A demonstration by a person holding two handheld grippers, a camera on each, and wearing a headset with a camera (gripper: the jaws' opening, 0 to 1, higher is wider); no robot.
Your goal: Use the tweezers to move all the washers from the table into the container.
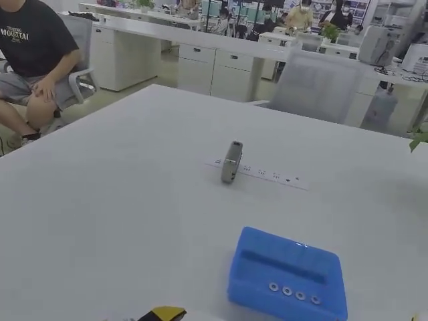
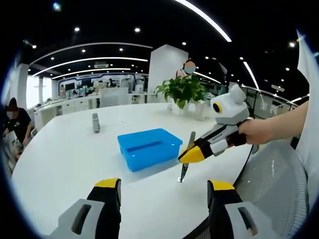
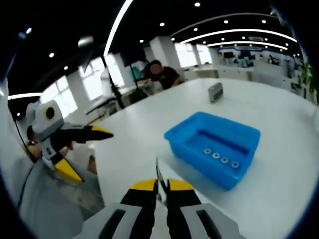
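A blue container (image 1: pixel 249 289) stands on the white table (image 1: pixel 120 200) near its front edge. Several washers (image 1: pixel 294 292) lie in a row inside the container (image 3: pixel 242 130); the washers (image 3: pixel 219 157) show clearly from the right gripper view. My right gripper (image 3: pixel 162 188) is shut on thin metal tweezers (image 3: pixel 158 173) pointing toward the container. In the left gripper view, the right gripper (image 2: pixel 192 154) holds the tweezers (image 2: pixel 187 159) tip-down on the table beside the container (image 2: pixel 149 147). My left gripper (image 2: pixel 163 188) is open and holds nothing. A gripper's yellow tip (image 1: pixel 164 313) peeks in at the bottom edge.
A small grey block (image 1: pixel 231 162) stands mid-table by a row of flush sockets (image 1: pixel 267 175). A person (image 1: pixel 37 47) sits at the far left. A grey chair (image 1: pixel 317 83) stands behind the table. A potted plant (image 2: pixel 182 89) sits at the table's end.
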